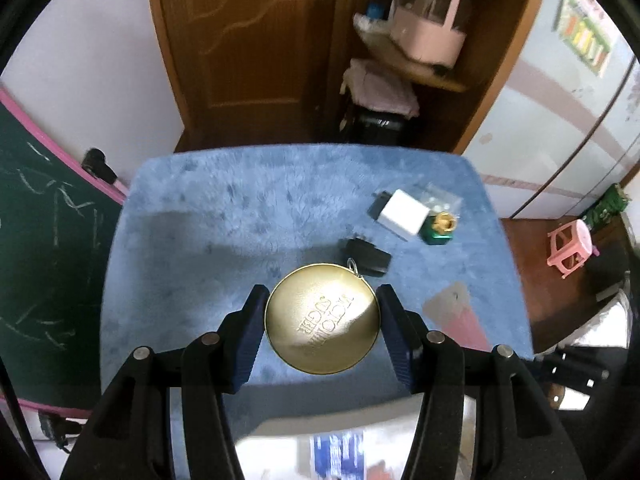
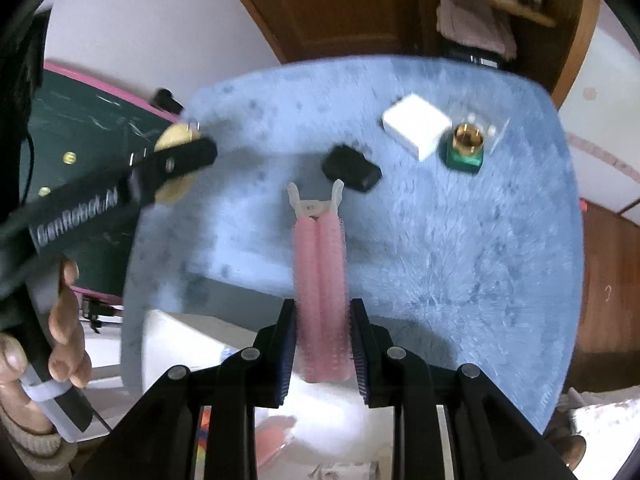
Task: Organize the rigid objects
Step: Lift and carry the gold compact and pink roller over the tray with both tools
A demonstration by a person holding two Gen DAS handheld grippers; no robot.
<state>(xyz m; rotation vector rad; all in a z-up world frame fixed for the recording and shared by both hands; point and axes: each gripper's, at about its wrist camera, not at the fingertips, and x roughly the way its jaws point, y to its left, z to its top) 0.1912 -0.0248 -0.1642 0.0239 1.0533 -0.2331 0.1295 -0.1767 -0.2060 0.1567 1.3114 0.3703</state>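
My left gripper (image 1: 322, 312) is shut on a round gold tin (image 1: 322, 320) with raised lettering, held above the blue fuzzy mat (image 1: 208, 220). The right wrist view shows that tin (image 2: 174, 138) clamped in the left gripper (image 2: 176, 164) over the mat's left edge. My right gripper (image 2: 323, 328) is shut on a pink hair-roller clip (image 2: 319, 272), its white clip end pointing forward. On the mat lie a black adapter (image 2: 351, 170), a white box (image 2: 416, 126) and a green bottle with a gold cap (image 2: 465, 146). They also show in the left wrist view: adapter (image 1: 367, 258), box (image 1: 403, 214), bottle (image 1: 439, 229).
A clear plastic bag (image 1: 442, 196) lies behind the white box. A green chalkboard with a pink frame (image 1: 48, 240) stands left of the mat. A wooden door (image 1: 248, 40) and shelf with a pink basket (image 1: 430, 28) are behind. A pink stool (image 1: 570, 246) stands at right.
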